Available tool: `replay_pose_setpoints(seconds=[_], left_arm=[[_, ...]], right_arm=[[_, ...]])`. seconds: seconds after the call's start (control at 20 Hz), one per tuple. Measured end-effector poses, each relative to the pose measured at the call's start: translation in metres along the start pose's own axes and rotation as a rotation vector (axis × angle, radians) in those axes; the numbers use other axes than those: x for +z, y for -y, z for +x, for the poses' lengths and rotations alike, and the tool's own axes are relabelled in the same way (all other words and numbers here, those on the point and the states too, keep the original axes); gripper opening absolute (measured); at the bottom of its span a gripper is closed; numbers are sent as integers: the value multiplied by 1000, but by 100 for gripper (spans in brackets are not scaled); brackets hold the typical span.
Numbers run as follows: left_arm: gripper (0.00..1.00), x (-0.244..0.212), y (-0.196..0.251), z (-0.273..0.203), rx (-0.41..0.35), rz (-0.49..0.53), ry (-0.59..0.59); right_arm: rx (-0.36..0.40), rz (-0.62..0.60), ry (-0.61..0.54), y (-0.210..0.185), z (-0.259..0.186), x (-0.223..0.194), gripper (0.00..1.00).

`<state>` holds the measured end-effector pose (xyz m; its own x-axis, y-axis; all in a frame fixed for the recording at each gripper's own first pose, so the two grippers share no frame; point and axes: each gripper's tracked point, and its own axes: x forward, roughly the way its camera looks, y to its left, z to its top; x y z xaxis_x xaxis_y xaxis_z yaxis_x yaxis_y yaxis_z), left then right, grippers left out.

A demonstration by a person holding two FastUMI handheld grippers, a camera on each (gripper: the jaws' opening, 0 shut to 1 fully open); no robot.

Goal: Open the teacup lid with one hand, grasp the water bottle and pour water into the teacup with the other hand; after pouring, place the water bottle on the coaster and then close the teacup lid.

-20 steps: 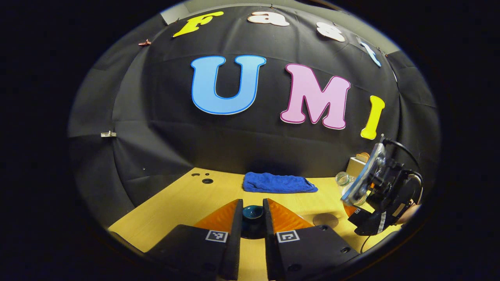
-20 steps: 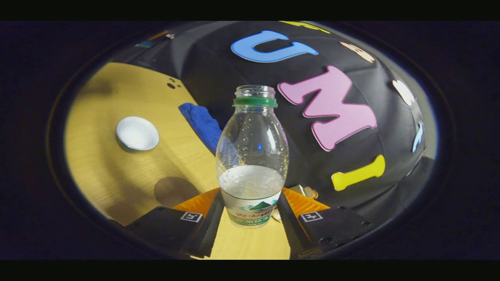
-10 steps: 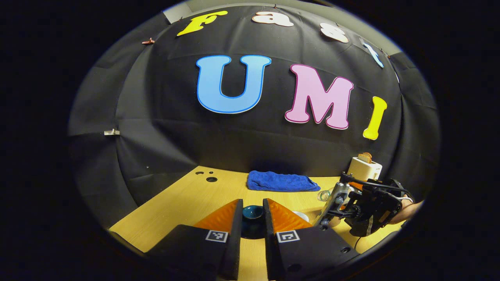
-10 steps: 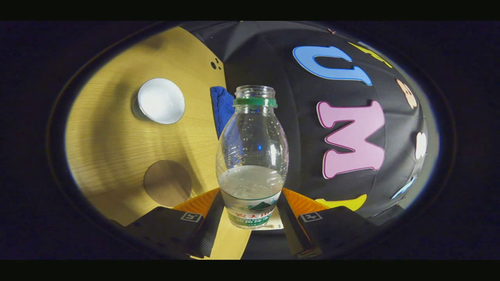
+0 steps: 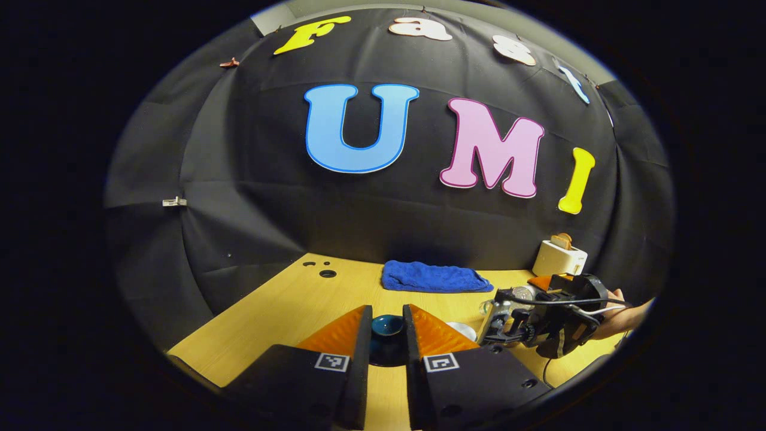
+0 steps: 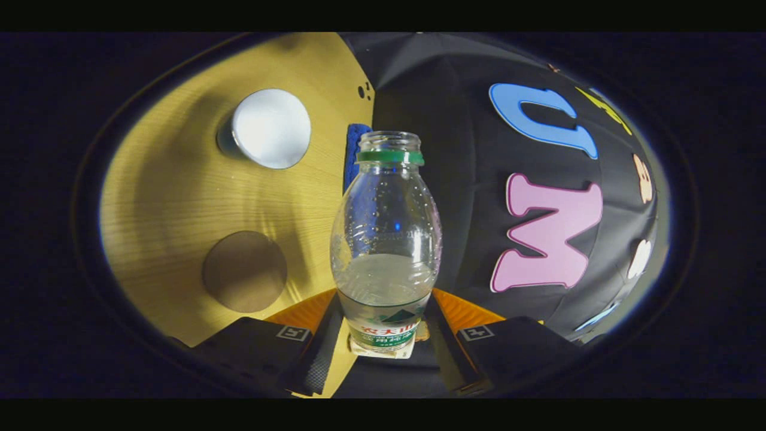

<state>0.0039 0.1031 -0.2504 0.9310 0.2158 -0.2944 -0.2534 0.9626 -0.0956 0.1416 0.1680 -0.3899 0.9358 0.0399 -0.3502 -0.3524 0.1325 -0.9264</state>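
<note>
Teacup lid, a small dark teal ceramic piece with a raised knob [image 5: 386, 326], sits low at the centre of the left gripper view, pinched between the two fingers of the left gripper [image 5: 386, 341], which close narrowly on either side of it above the pale wooden counter [image 5: 287, 308]. Farther back in that view a folded blue towel [image 5: 432, 278] lies on the counter against the black cloth wall, and a small white toaster with a slice of bread in it [image 5: 559, 257] stands at the right. At the lower right of the same view the right gripper [image 5: 541, 314] is tipped over on its side, with a person's hand [image 5: 619, 308] behind it; just left of it a bit of white rim of the open teacup [image 5: 462, 330] shows on the counter. In the right gripper view a clear plastic water bottle with a green neck ring and no cap [image 6: 386, 239] stands at the centre of the frame, clamped low on its labelled part between that gripper's fingers [image 6: 320, 353], and it is partly filled with water. In the upper left of that view the white teacup [image 6: 269, 127] shows its open mouth, well apart from the bottle's neck, and at the lower left lies a round flat brown coaster [image 6: 244, 271], bare on the counter. A strip of the blue towel shows just behind the bottle's neck.
</note>
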Motion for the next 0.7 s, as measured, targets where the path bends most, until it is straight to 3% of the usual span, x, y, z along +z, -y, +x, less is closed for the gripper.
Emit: replay_pose_setpoints(seconds=[0.25, 0.7], left_arm=[[30, 1, -2, -1, 8, -6, 1], [30, -3, -6, -4, 22, -14, -2]], right_arm=[[-44, -102, 18, -10, -5, 4, 75], [-63, -178, 39, -15, -8, 8, 75]])
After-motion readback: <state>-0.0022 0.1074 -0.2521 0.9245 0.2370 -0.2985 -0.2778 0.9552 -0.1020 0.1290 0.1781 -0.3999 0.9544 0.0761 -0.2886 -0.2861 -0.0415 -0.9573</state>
